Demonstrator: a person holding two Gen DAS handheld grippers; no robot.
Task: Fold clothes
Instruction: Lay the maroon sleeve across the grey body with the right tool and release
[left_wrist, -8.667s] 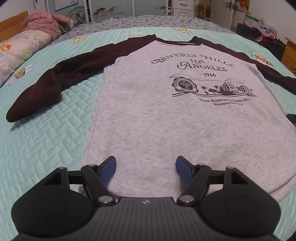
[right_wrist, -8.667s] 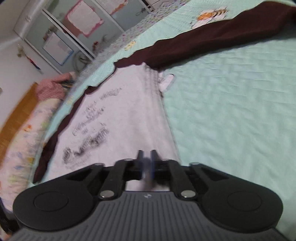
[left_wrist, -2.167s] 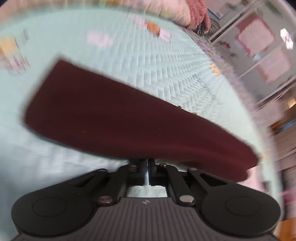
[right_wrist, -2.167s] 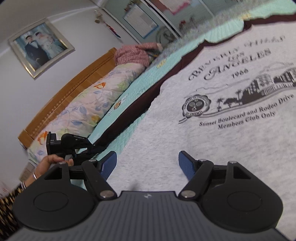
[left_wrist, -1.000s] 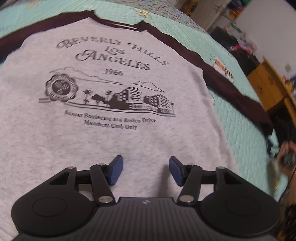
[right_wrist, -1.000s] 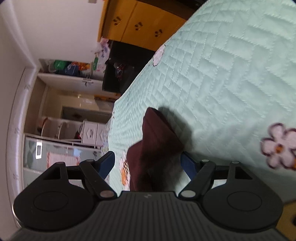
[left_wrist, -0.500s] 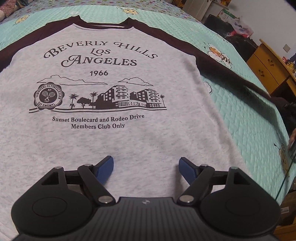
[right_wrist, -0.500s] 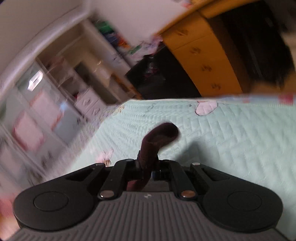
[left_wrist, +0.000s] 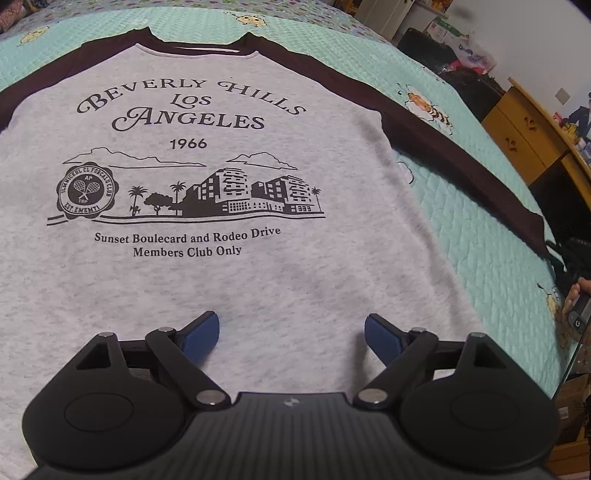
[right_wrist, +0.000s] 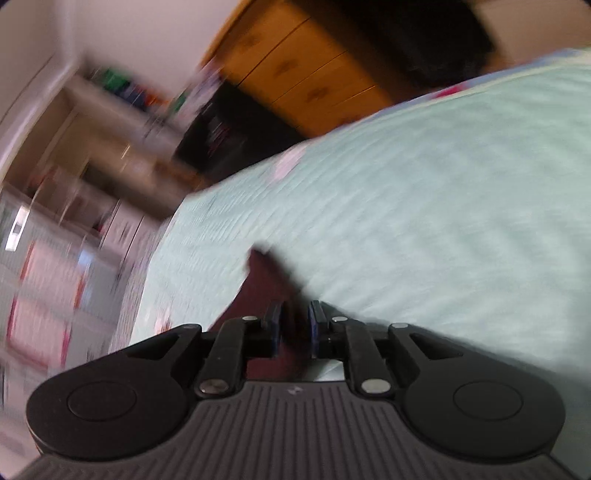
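Nearest, in the left wrist view, the left gripper (left_wrist: 291, 330) is seen with its blue-padded jaws opening and spread wide, nothing between them, held over the lower part of the sweatshirt (left_wrist: 207, 280). That garment is laid flat, front up, on the bedspread (left_wrist: 480, 236); its body is of soft, heathered grey fleece, printed in dark ink with lettering, a club badge, palms and a row of buildings. Dark brown raglan sleeves and a dark collar are joined to the grey. One sleeve (left_wrist: 458, 162) is stretched out to the right across the bed, and its cuff end is met at the frame's edge by the right gripper, of which only a dark part is shown there, with a hand (left_wrist: 574, 295) just below it.

In the blurred right wrist view, the right gripper (right_wrist: 295, 325) is seen with its jaws narrowly apart and opening, the dark brown sleeve (right_wrist: 258, 291) caught between the pads and raised off the cover.

The bed surface is covered by a mint-green quilted spread (right_wrist: 424, 203), stitched in a zigzag pattern and scattered with small bee and flower motifs. Farther off, a wooden drawer chest (left_wrist: 524, 136) is set beside the bed, with dark bags (left_wrist: 436, 51) along the wall beyond it
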